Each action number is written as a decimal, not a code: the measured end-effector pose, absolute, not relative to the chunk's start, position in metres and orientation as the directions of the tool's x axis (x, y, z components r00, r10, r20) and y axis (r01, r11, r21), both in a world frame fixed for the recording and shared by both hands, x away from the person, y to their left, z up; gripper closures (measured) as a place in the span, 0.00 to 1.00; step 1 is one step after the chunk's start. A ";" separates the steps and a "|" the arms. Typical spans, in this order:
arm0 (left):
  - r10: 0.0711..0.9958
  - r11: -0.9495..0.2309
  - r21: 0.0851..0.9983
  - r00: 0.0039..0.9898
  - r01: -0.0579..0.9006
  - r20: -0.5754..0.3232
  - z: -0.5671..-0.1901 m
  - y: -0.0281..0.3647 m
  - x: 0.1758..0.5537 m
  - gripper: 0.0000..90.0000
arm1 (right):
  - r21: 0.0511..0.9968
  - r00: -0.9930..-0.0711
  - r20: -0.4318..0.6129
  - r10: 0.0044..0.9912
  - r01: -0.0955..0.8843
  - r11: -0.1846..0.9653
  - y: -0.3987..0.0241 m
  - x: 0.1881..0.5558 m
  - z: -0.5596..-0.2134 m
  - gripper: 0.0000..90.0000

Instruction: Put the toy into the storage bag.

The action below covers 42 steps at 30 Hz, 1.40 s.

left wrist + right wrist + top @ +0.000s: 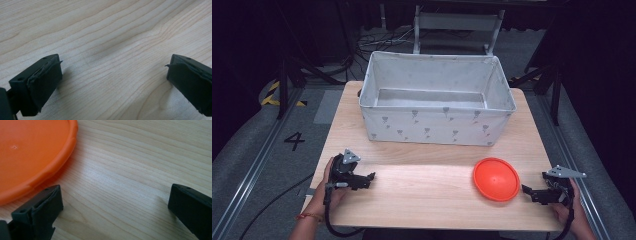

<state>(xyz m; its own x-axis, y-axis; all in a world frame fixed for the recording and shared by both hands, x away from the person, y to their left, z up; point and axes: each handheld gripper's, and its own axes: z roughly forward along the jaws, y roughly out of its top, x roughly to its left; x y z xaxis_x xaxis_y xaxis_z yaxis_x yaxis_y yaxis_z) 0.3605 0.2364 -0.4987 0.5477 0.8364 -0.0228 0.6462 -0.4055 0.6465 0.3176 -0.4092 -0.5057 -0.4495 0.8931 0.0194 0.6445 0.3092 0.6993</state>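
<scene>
Smooth orange plastic plate (496, 179), matt pale wood table (422, 190), cloth bin (437, 127).

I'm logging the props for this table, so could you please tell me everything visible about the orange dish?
The orange dish is round and shallow, seemingly smooth matte plastic, with a raised rim slightly scalloped in places. It lies flat, hollow side up and empty, on the wooden table, near its front right and in front of the fabric bin. The open right gripper sits just beside its rim, not touching.

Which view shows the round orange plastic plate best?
The high view: the whole round orange plastic plate lies on the wooden table, just left of the right gripper. The right gripper view catches only part of its rim and face; the left gripper view faces bare wood.
</scene>
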 end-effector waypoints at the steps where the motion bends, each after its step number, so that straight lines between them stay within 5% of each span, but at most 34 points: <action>1: 0.834 -0.409 0.646 0.551 0.645 -0.023 -0.499 0.237 0.361 0.00 | 0.699 -0.450 0.019 0.893 0.645 0.310 -0.409 0.318 -0.506 0.00; 16: 0.775 -0.473 0.648 0.632 0.597 -0.016 -0.498 0.249 0.358 0.00 | 0.699 -0.516 0.018 0.856 0.619 0.358 -0.408 0.315 -0.505 0.01; 25: 0.778 -0.473 0.648 0.628 0.597 -0.011 -0.498 0.249 0.359 0.00 | 0.712 -0.579 0.042 0.814 0.589 0.382 -0.404 0.308 -0.500 0.25; 35: 0.778 -0.473 0.648 0.628 0.597 -0.011 -0.498 0.249 0.359 0.00 | 0.775 -0.636 0.038 0.771 0.506 0.379 -0.378 0.310 -0.454 0.21; 42: 0.778 -0.473 0.648 0.628 0.597 -0.012 -0.498 0.249 0.359 0.00 | 0.726 -0.671 0.042 0.740 0.530 0.439 -0.356 0.336 -0.459 0.19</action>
